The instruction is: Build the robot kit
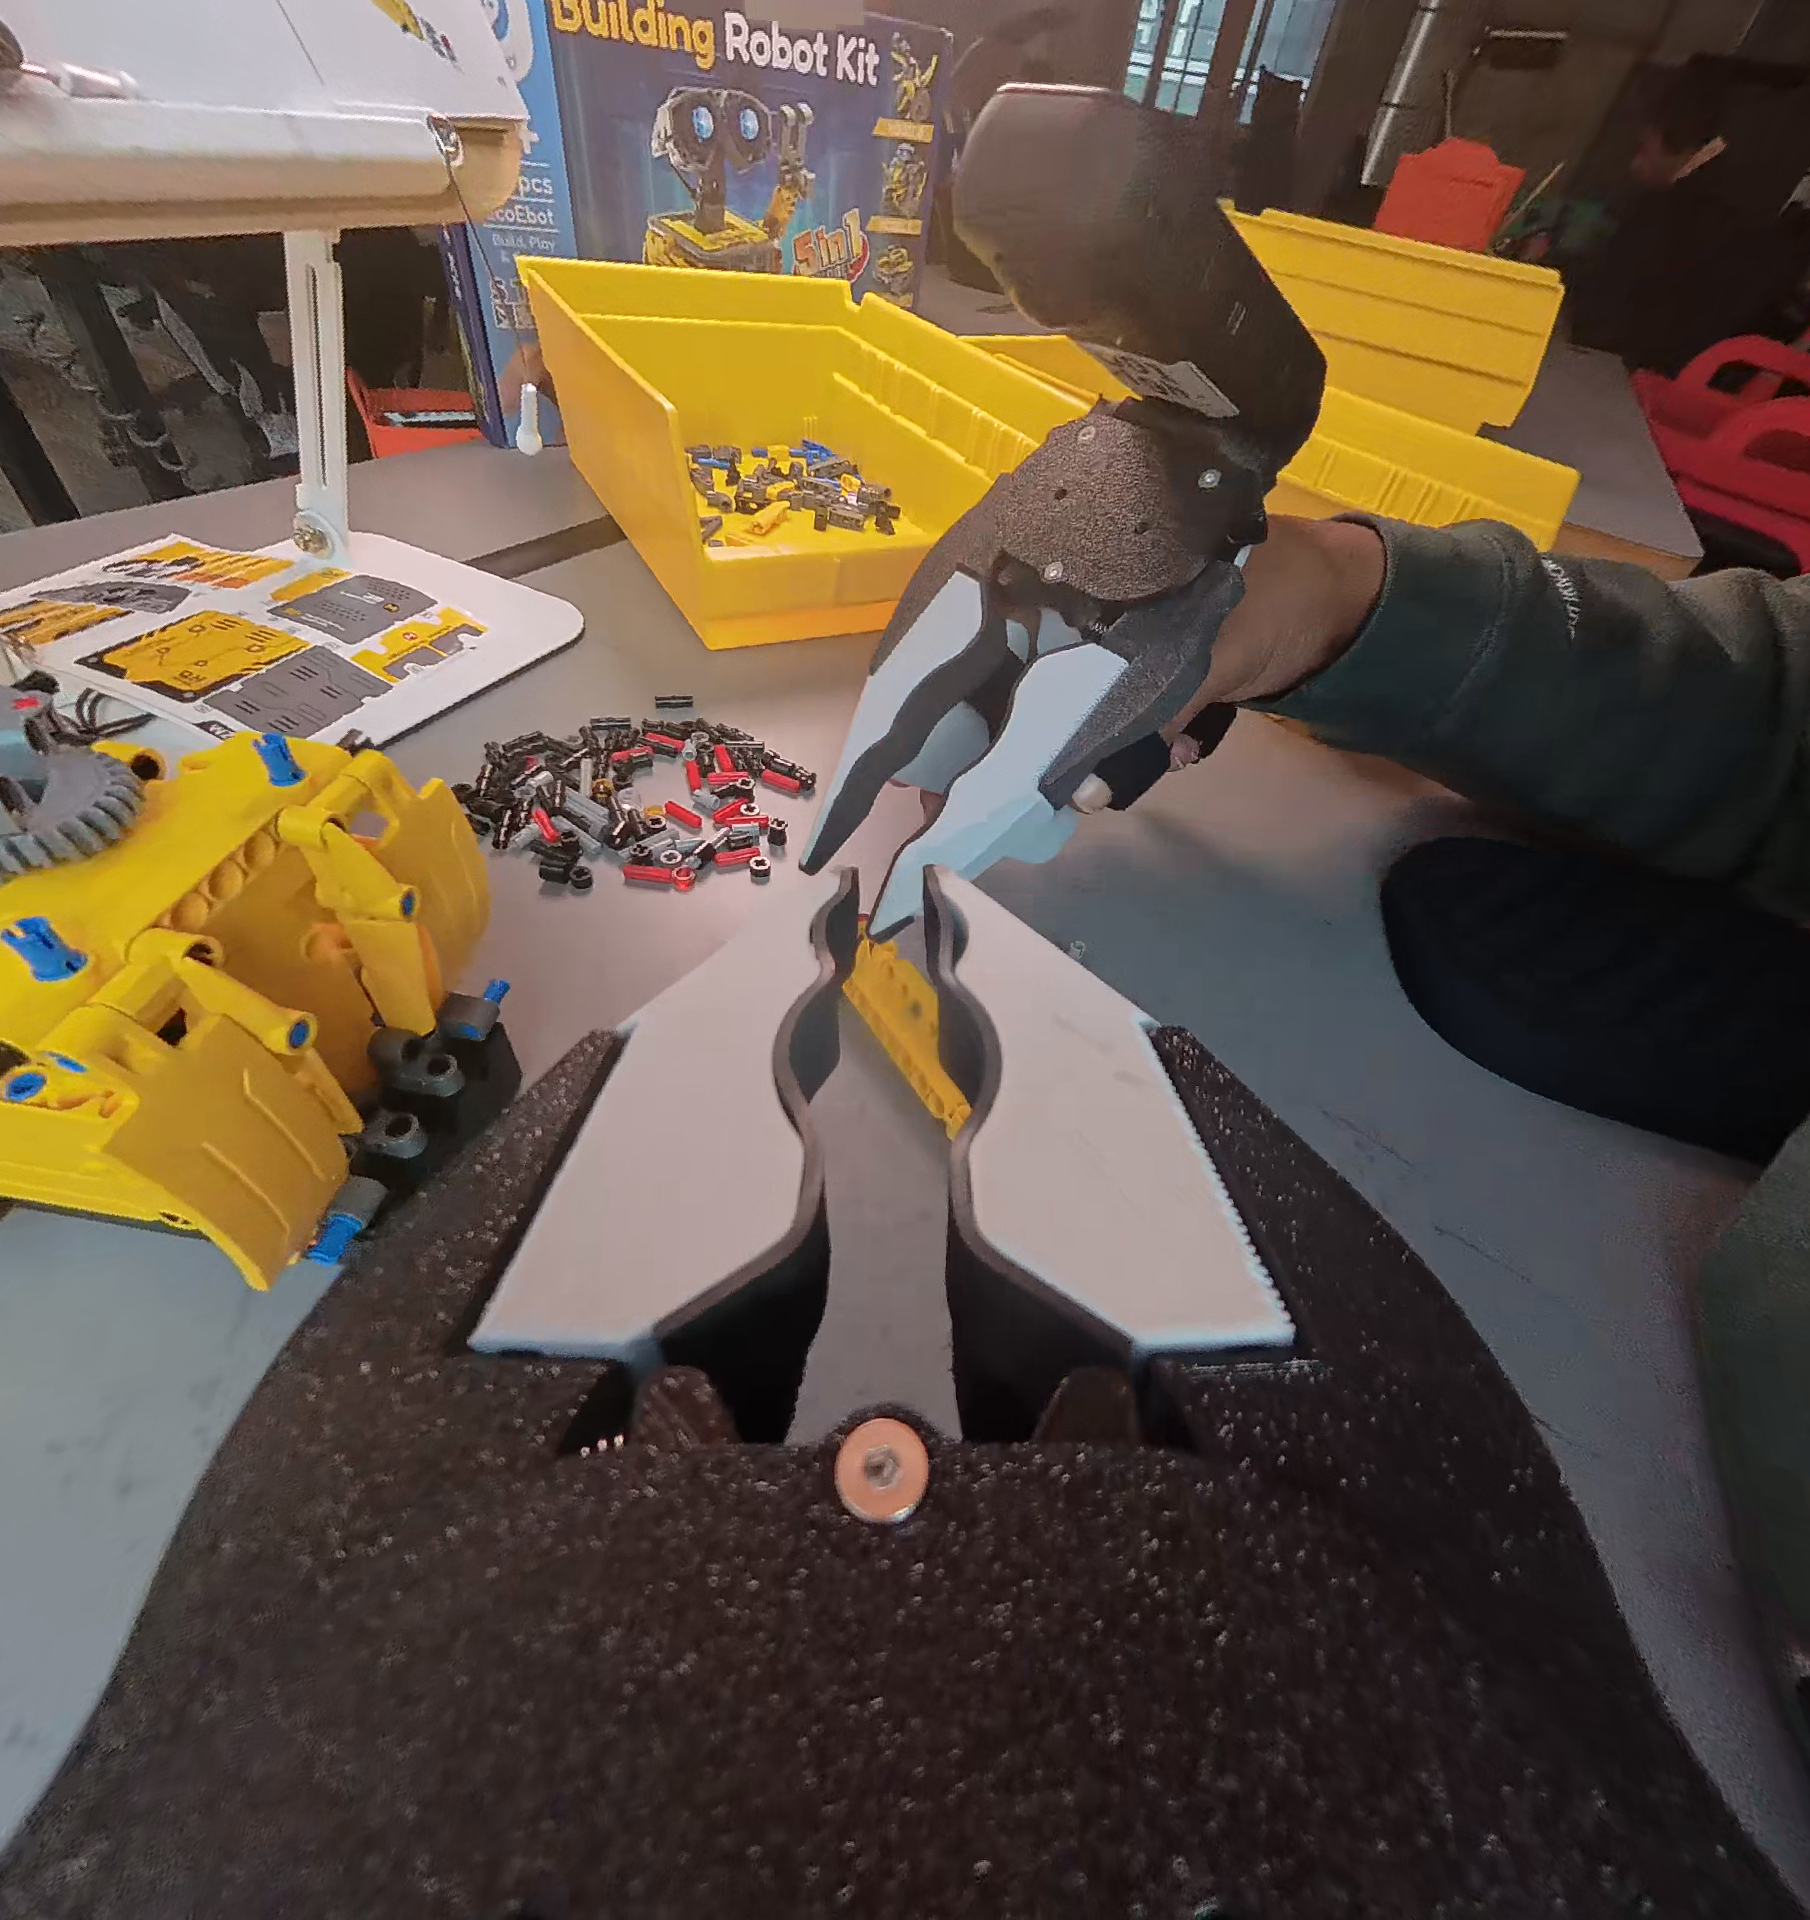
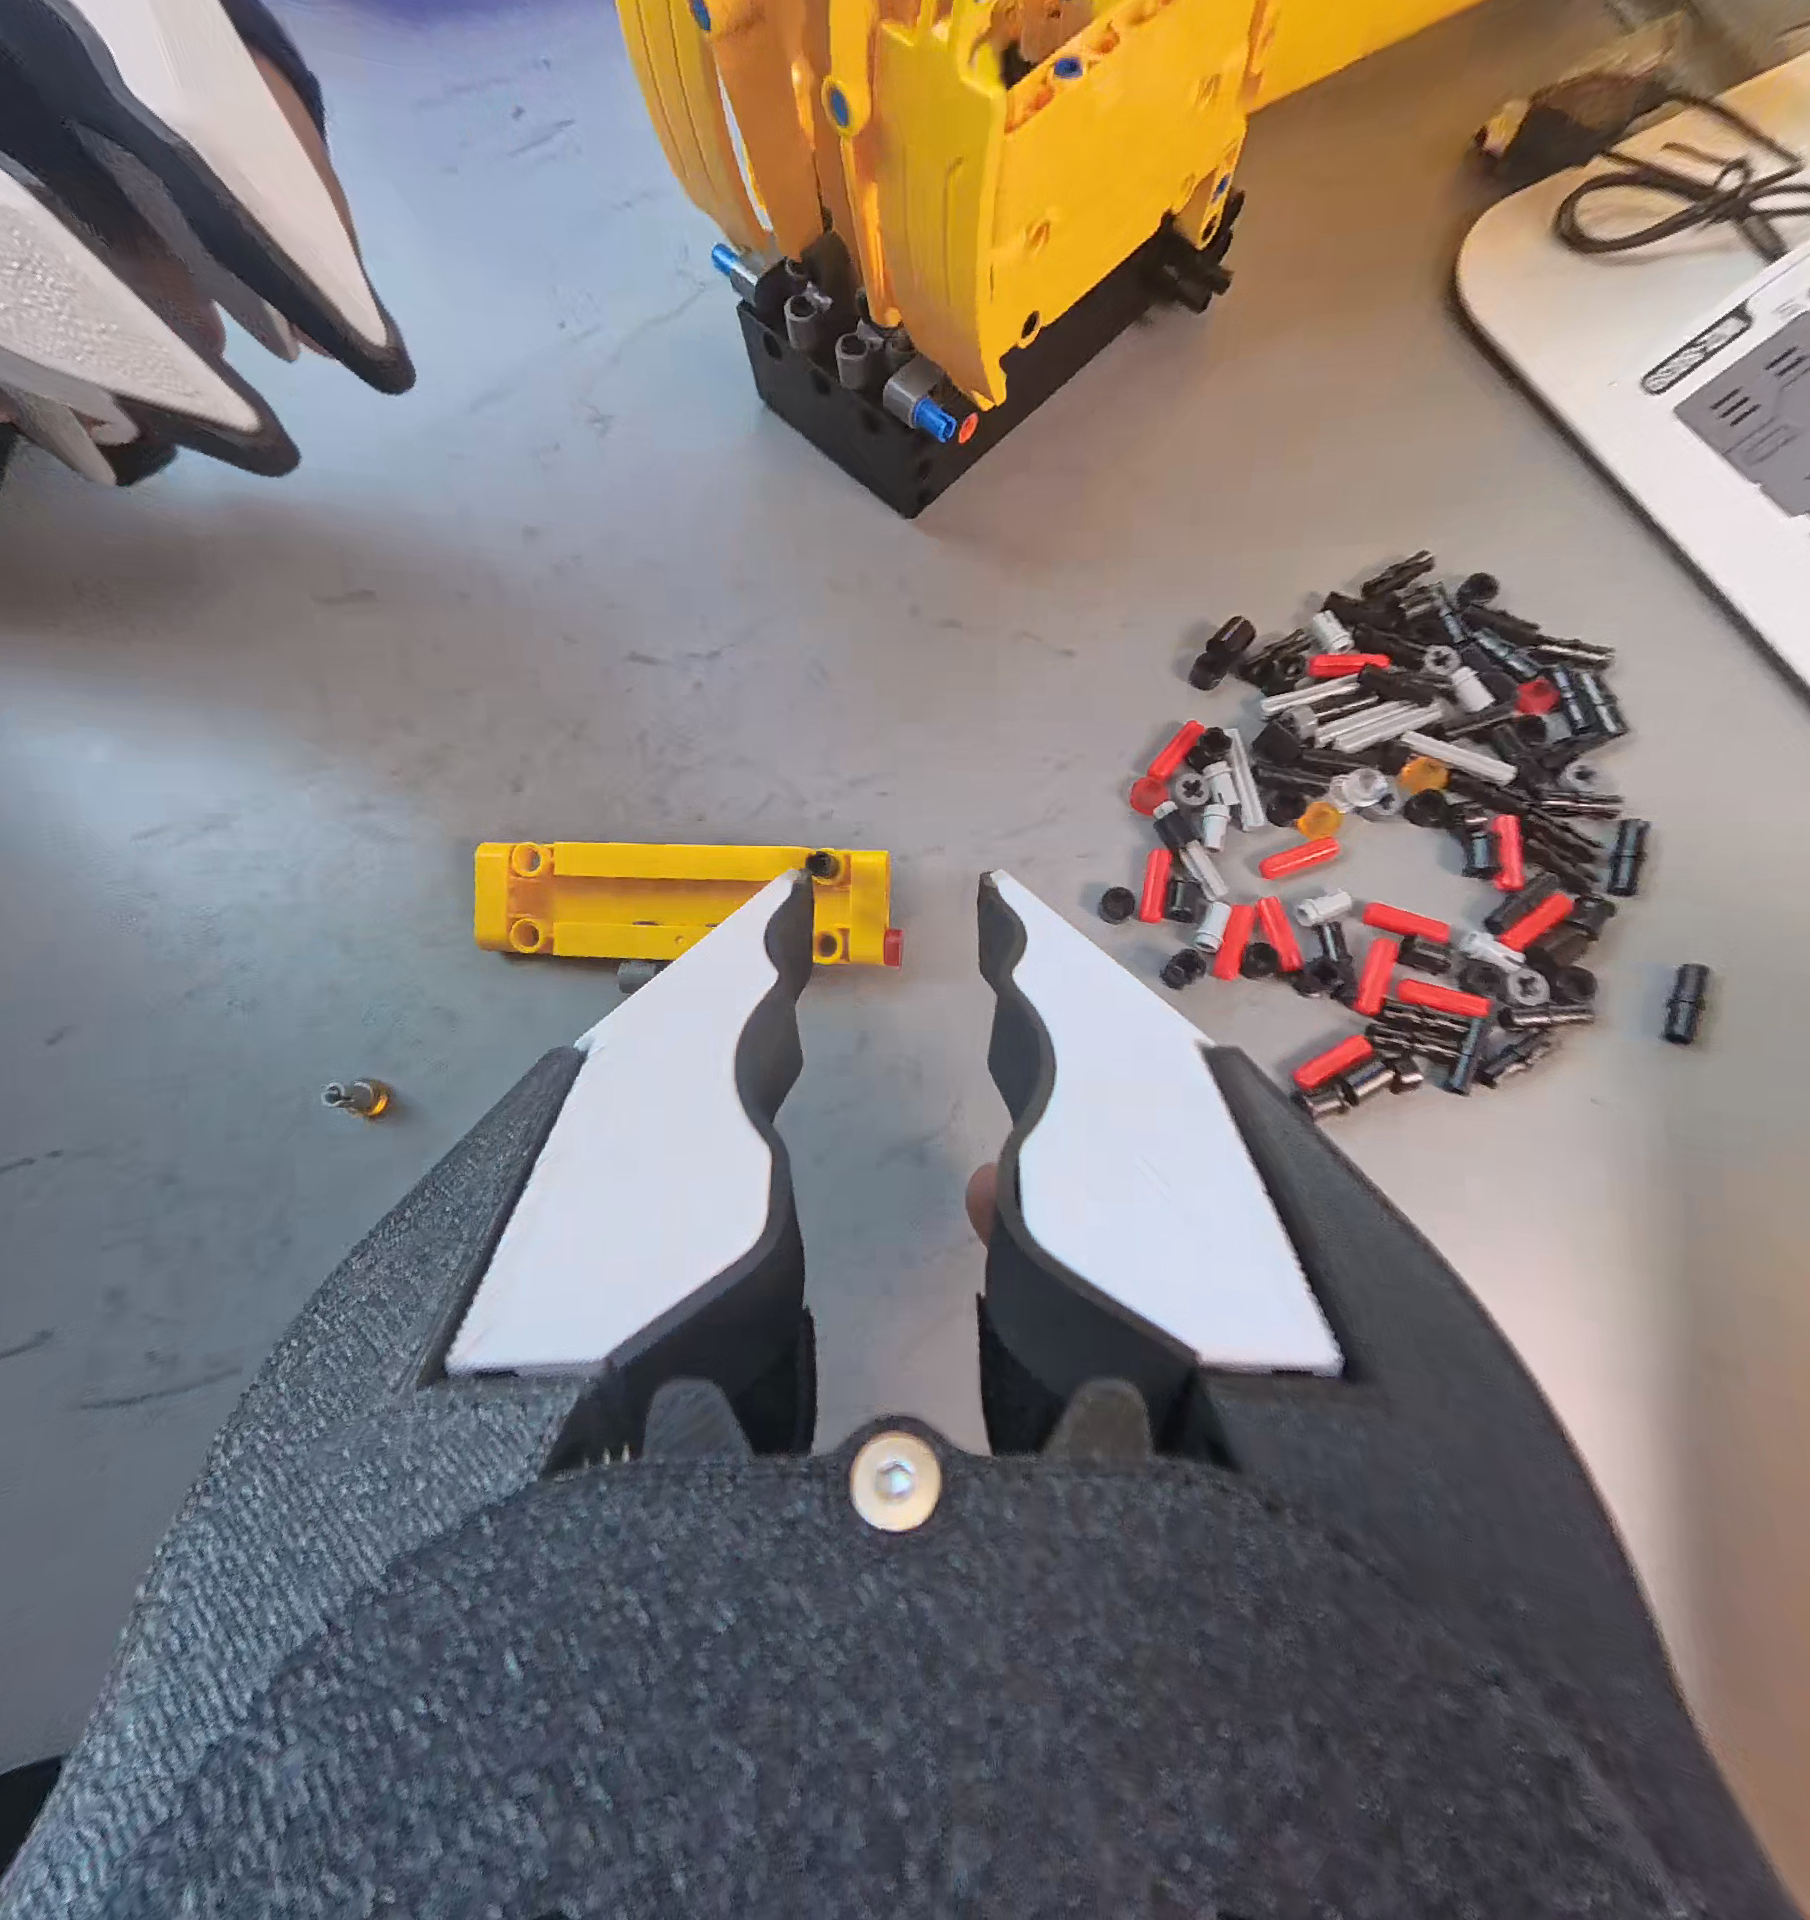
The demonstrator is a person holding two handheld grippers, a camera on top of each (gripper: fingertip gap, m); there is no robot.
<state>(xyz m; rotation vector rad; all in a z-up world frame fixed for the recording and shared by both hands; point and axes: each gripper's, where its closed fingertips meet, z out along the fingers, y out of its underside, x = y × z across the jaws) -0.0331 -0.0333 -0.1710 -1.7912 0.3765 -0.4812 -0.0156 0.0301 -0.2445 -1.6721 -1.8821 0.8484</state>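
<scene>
Model: yellow block-built model [image 1: 184,997] is sitting at your far left on the desk [image 2: 465,644], probably kept off to the side so the middle is left free.
Pins: loose heap of black, red and grey pins [image 1: 641,800] is lying just beyond it, likely within easy reach of either claw.
Left claw: your left claw [image 1: 890,894] is hovering above the desk with only a narrow gap, gripping nothing; the right wrist view shows it well apart from the panel.
Panel: yellow panel [image 2: 631,899] is lying flat on the desk, a black pin seated at one end.
Right claw: your right claw [image 2: 890,881] is standing moderately wide and empty, one tip pressing down at that pinned end, seemingly to steady it.
Bin: yellow bin [image 1: 631,416] is holding small parts behind.
</scene>
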